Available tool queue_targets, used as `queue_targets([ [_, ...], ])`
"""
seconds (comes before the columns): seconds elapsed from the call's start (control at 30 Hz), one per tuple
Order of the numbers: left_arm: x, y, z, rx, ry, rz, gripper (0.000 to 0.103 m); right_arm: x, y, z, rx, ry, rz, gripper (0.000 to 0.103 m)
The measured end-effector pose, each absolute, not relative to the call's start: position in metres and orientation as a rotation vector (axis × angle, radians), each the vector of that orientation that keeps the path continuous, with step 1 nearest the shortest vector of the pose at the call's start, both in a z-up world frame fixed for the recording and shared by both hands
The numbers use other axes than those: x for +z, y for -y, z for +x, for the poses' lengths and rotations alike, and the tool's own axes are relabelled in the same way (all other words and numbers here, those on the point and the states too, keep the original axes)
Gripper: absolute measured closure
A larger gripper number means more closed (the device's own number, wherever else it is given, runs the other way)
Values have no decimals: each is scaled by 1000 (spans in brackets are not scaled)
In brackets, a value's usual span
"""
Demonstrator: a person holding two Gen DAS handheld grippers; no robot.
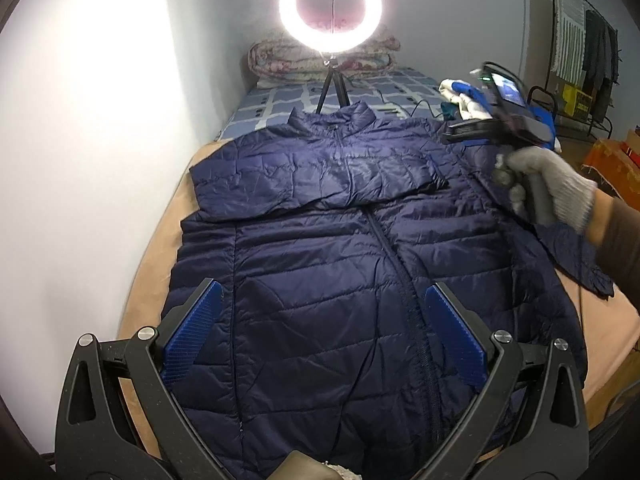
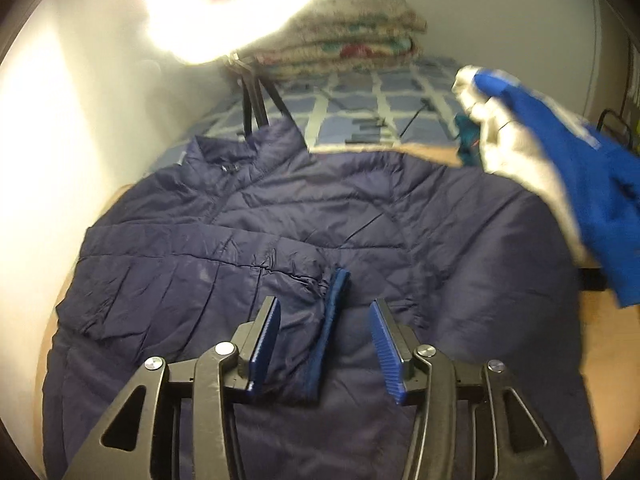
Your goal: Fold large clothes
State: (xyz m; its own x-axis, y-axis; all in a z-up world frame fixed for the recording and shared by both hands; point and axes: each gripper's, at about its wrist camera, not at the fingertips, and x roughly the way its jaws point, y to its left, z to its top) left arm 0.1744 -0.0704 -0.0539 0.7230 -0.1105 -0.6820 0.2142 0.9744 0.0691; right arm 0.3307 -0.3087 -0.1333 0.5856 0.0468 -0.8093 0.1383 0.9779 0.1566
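Observation:
A navy quilted jacket (image 1: 320,248) lies front up on the bed, zipped, collar at the far end. One sleeve (image 1: 312,176) is folded across its chest; the other sleeve (image 1: 560,248) trails off to the right. My left gripper (image 1: 324,320) hovers open over the lower body of the jacket with nothing between its pads. A gloved hand (image 1: 552,188) holds my right gripper (image 1: 472,132) over the right shoulder. In the right wrist view my right gripper (image 2: 324,306) stands open, and the folded sleeve's cuff (image 2: 332,300) lies loose between the pads, not pinched.
A lit ring light (image 1: 330,4) on a tripod stands on the bed behind the collar, with a folded quilt (image 1: 324,56) behind it. A blue and white garment (image 2: 560,168) lies at the right. A wall runs along the left; a clothes rack (image 1: 592,52) stands far right.

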Motion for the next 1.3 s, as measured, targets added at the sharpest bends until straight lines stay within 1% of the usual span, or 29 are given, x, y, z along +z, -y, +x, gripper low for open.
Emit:
queue_targets([
  [0.03, -52, 72, 174, -182, -736, 148, 0, -125, 312, 319, -51, -926, 219, 47],
  [0.13, -47, 79, 172, -189, -710, 164, 0, -104, 324, 286, -46, -878, 253, 46],
  [0.17, -46, 82, 172, -189, -704, 170, 0, -95, 330, 270, -45, -856, 260, 44],
  [0.2, -45, 85, 172, -190, -698, 174, 0, -86, 336, 253, -47, -844, 260, 35],
  [0.23, -44, 86, 171, -191, -694, 176, 0, -81, 339, 244, -50, -844, 257, 28],
  [0.27, -43, 89, 171, -197, -693, 177, 0, -73, 345, 223, -60, -844, 248, 28],
  [0.37, -41, 98, 167, -219, -685, 187, 0, -61, 361, 176, -111, -869, 227, 28],
  [0.5, -43, 106, 163, -246, -684, 212, 0, -62, 389, 112, -229, -911, 260, 28],
  [0.6, -48, 109, 164, -247, -707, 216, 0, -70, 412, 70, -311, -933, 307, 28],
  [0.83, -50, 112, 161, -247, -720, 231, 0, -111, 468, -17, -485, -983, 541, 30],
  [1.0, -54, 110, 166, -279, -765, 172, 0, -142, 492, -44, -538, -999, 708, 34],
  [1.17, -56, 114, 168, -288, -779, 158, 0, -170, 514, -62, -569, -991, 869, 36],
  [1.2, -57, 115, 167, -292, -779, 162, 0, -177, 518, -63, -566, -991, 905, 38],
  [1.3, -59, 120, 165, -297, -777, 181, 0, -188, 519, -64, -563, -982, 934, 39],
])
